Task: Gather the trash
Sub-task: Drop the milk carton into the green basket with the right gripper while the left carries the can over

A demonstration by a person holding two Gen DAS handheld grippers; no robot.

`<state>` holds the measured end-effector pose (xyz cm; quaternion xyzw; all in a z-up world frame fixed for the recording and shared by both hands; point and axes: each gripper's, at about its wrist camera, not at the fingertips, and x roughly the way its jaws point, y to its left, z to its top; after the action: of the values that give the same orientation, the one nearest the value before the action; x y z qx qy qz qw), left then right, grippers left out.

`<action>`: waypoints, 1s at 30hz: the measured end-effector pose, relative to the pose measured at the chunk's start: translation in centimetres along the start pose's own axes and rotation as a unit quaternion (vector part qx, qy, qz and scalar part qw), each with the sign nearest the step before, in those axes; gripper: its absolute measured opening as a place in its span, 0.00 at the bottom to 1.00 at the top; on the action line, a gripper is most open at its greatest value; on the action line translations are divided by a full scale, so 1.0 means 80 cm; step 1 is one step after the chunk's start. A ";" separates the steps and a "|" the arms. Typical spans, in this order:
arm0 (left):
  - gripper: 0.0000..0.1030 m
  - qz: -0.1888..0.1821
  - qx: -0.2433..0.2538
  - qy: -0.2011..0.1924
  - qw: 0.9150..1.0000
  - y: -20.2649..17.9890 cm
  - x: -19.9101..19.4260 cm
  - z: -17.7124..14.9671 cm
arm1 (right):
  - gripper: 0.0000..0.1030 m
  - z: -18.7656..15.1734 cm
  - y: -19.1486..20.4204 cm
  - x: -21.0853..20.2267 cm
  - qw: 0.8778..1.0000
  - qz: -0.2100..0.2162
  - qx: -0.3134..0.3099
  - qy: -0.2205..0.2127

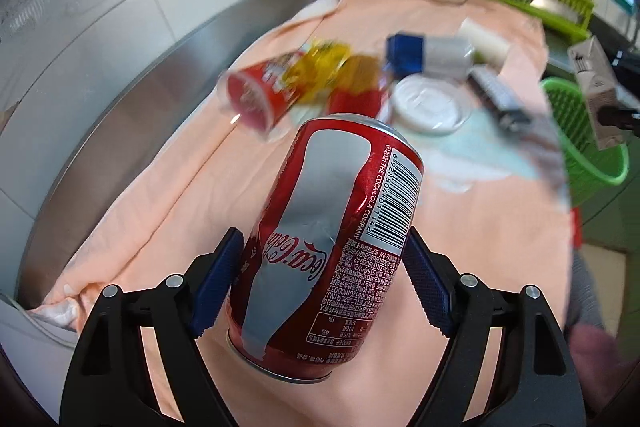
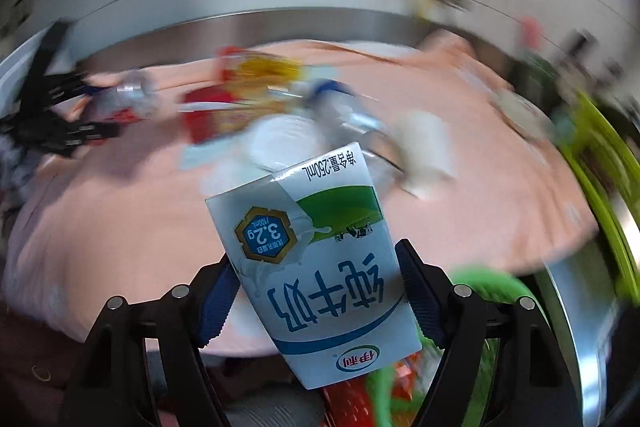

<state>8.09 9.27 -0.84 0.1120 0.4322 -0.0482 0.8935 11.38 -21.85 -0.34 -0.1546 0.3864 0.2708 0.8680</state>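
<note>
Left gripper (image 1: 320, 283) squeezed tight on a red cola can (image 1: 332, 239), blue pads (image 1: 218, 287) pressing both sides, held up over the near end of the pink cloth (image 1: 160, 195). Right gripper (image 2: 316, 291) clamped on a white milk carton (image 2: 316, 267), upside down, up above the green basket (image 2: 496, 283) just past the pink cloth's edge. Farther along the pink cloth, near its middle: a white plate (image 1: 430, 103), a red and yellow wrapper (image 1: 320, 75), a clear bottle with a blue cap (image 1: 432, 53), all blurry.

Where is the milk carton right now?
The milk carton is clamped in the right gripper, held above the green basket off the table's edge.
</note>
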 end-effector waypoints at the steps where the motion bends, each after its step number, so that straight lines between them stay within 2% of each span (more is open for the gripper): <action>1: 0.76 -0.008 0.000 -0.006 1.000 -0.006 -0.005 0.003 | 0.70 -0.010 -0.015 -0.004 1.000 -0.015 0.018 0.006; 4: 0.76 -0.039 0.003 -0.024 0.999 -0.029 -0.016 0.017 | 0.70 -0.047 -0.068 -0.007 0.995 -0.064 0.075 0.031; 7: 0.76 -0.072 0.014 -0.040 0.997 -0.067 -0.023 0.037 | 0.70 -0.086 -0.114 0.009 0.986 -0.091 0.126 0.062; 12: 0.76 -0.118 0.043 -0.058 0.990 -0.130 -0.026 0.070 | 0.71 -0.147 -0.175 0.049 0.965 -0.110 0.211 0.113; 15: 0.76 -0.147 0.059 -0.060 0.986 -0.172 -0.022 0.094 | 0.71 -0.167 -0.196 0.068 0.956 -0.110 0.241 0.127; 18: 0.76 -0.171 0.071 -0.060 0.981 -0.211 -0.014 0.114 | 0.73 -0.178 -0.214 0.077 0.949 -0.110 0.265 0.127; 20: 0.76 -0.187 0.082 -0.058 0.977 -0.240 -0.006 0.126 | 0.79 -0.185 -0.222 0.076 0.947 -0.114 0.276 0.118; 22: 0.76 -0.202 0.095 -0.056 0.973 -0.270 0.003 0.138 | 0.80 -0.187 -0.225 0.073 0.948 -0.110 0.277 0.110; 24: 0.76 -0.214 0.103 -0.051 0.970 -0.292 0.010 0.146 | 0.80 -0.192 -0.225 0.061 0.948 -0.128 0.276 0.097; 30: 0.76 -0.250 0.118 -0.025 0.961 -0.366 0.047 0.165 | 0.80 -0.203 -0.220 0.003 0.950 -0.137 0.278 0.047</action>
<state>15.15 -22.31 -0.49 0.1035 0.4153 -0.3234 0.8439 12.31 -43.71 -10.09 0.0293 0.4623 0.0236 0.8859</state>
